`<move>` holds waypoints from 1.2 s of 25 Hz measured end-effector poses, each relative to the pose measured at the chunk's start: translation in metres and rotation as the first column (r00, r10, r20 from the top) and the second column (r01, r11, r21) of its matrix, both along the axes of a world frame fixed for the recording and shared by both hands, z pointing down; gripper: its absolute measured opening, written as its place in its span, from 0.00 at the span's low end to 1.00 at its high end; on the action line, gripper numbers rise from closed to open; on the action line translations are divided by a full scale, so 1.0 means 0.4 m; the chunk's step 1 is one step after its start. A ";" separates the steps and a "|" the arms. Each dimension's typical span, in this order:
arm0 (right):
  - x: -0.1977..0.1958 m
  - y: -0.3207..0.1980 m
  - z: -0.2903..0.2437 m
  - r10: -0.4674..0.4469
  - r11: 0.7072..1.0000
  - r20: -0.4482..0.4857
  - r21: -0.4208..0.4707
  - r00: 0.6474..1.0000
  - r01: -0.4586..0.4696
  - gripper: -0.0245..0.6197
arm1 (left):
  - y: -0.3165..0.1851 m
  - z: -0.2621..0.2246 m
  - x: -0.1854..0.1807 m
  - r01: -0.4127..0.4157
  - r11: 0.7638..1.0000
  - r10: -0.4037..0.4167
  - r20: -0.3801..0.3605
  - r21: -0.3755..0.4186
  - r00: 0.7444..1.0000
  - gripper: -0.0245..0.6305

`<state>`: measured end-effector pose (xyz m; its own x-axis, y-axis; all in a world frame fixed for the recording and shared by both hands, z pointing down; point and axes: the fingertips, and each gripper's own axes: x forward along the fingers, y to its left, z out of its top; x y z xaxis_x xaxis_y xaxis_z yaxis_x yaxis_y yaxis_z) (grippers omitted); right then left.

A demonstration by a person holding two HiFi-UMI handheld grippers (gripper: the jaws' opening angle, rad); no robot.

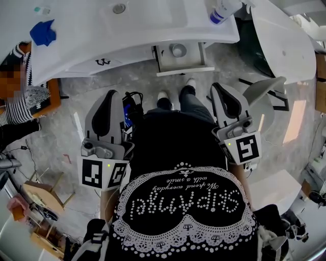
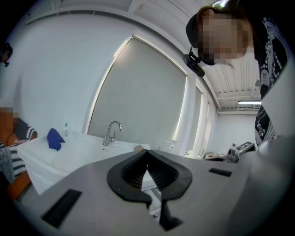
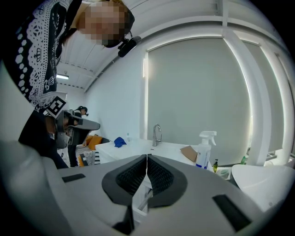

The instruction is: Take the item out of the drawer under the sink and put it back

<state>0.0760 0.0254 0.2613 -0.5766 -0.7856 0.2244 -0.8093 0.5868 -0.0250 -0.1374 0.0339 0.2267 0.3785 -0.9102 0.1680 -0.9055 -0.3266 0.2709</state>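
The drawer stands pulled out below the worktop's front edge, toward its right end. It is a shallow white box with a flat front panel. The item lies inside it near the middle, round and pale grey with a darker centre; what it is made of I cannot tell.

Both claws are held well back from the drawer, one at each side of the person. The left gripper is clenched, its black ribbed pads meeting at the tips with nothing between them. The right gripper is clenched the same way, also on nothing.

The worktop is smooth, glossy white. A crumpled blue cloth lies near its left end, a curved chrome tap rises at its back edge, and a white spray bottle stands at its right corner.
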 end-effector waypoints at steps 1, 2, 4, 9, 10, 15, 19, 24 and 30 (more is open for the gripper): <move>-0.001 0.000 0.001 -0.002 1.000 -0.001 0.001 1.000 0.002 0.07 | 0.000 0.001 0.000 -0.001 1.000 0.001 0.001 0.000 1.000 0.05; -0.002 0.000 0.002 -0.003 1.000 -0.002 0.001 1.000 0.003 0.07 | 0.001 0.004 0.000 -0.004 1.000 0.004 0.004 -0.001 1.000 0.04; -0.003 0.000 0.003 -0.005 1.000 -0.004 0.000 1.000 0.005 0.07 | 0.002 0.006 -0.001 -0.007 1.000 0.007 0.008 -0.003 1.000 0.04; 0.000 0.000 0.002 -0.001 1.000 -0.008 -0.004 1.000 0.001 0.07 | 0.002 0.002 0.002 -0.008 1.000 0.008 0.008 -0.006 1.000 0.05; 0.001 0.000 0.002 0.000 1.000 -0.008 -0.004 1.000 0.000 0.07 | 0.002 0.003 0.003 -0.008 1.000 0.008 0.007 -0.007 1.000 0.04; 0.004 0.001 0.004 -0.004 1.000 -0.012 -0.003 1.000 0.004 0.07 | 0.003 0.004 0.007 -0.008 1.000 0.008 0.008 -0.009 1.000 0.04; 0.006 0.004 0.004 -0.003 1.000 -0.012 -0.002 1.000 0.003 0.07 | 0.005 0.002 0.008 -0.007 1.000 0.007 0.008 -0.004 1.000 0.04; 0.005 0.005 0.008 -0.005 1.000 -0.014 -0.003 1.000 0.005 0.07 | 0.007 0.004 0.005 -0.002 1.000 0.002 0.006 -0.005 1.000 0.04; 0.002 0.011 0.009 -0.009 1.000 -0.015 -0.006 1.000 0.009 0.07 | 0.013 0.001 0.002 0.002 1.000 -0.002 0.005 0.000 1.000 0.04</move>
<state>0.0769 0.0299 0.2651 -0.5802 -0.7791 0.2375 -0.8043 0.5941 -0.0160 -0.1367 0.0391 0.2271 0.3760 -0.9109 0.1701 -0.9075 -0.3249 0.2661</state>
